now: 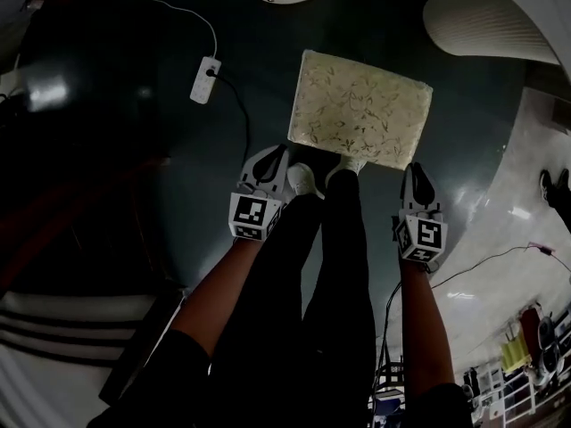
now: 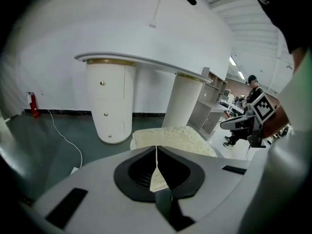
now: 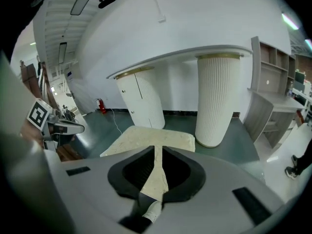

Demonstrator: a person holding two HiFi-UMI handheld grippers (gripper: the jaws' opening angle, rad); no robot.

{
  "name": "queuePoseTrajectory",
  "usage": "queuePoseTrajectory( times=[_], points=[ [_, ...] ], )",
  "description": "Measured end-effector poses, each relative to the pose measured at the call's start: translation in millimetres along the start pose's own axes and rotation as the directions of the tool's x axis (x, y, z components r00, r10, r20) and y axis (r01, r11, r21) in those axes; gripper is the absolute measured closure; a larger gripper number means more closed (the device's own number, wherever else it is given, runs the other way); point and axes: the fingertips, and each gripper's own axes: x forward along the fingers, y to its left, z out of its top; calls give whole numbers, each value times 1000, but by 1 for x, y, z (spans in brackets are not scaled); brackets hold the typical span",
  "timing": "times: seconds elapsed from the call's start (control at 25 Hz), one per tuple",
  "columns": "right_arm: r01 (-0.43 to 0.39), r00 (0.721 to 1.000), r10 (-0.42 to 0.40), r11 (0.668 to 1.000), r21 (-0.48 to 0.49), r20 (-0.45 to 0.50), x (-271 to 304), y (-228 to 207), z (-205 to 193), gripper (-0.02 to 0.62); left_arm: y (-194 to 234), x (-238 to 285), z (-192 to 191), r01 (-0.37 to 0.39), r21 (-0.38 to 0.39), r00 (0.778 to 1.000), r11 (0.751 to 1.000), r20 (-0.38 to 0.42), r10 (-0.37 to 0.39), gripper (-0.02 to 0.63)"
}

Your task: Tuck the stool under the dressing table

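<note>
**Poised at the near edge for a straight push**

Finds the stool (image 1: 361, 108) out on the floor (image 1: 259, 43), short of the dressing table (image 3: 218, 91), with its cushion square to it and just ahead of the shoes. Holds the left gripper (image 1: 275, 157) and the right gripper (image 1: 414, 172) low by the two near corners. Keeps both pairs of fingers pressed together on nothing, probably as blunt pushers rather than for a grasp. Cannot confirm contact with the cushion.

Shows an open bay under the tabletop, between the smooth pedestal (image 2: 109, 101) and the fluted column (image 2: 183, 104). Looks wide enough for the stool, though not generous. Calls for an even push on both corners to keep the edges off either support. Leaves the power strip (image 1: 205, 78) and its cable off to the left, well apart from the path.
</note>
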Motion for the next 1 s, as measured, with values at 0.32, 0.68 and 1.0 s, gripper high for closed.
queuePoseTrajectory(
  times=[0.32,0.68,1.0],
  points=[
    [-64,989,60,998,-28,-134,25,-14,-93,402,0,40,-69,82,49,995,995,-68,-79,511],
    [-22,991,16,999,-44,-134,53,-28,-136,351,-8,80,-132,145,101,970,984,-209,-121,374],
    [-57,995,53,997,-43,-86,49,-26,-139,332,-1,80,-129,76,68,984,995,-166,-64,374]
  ],
)
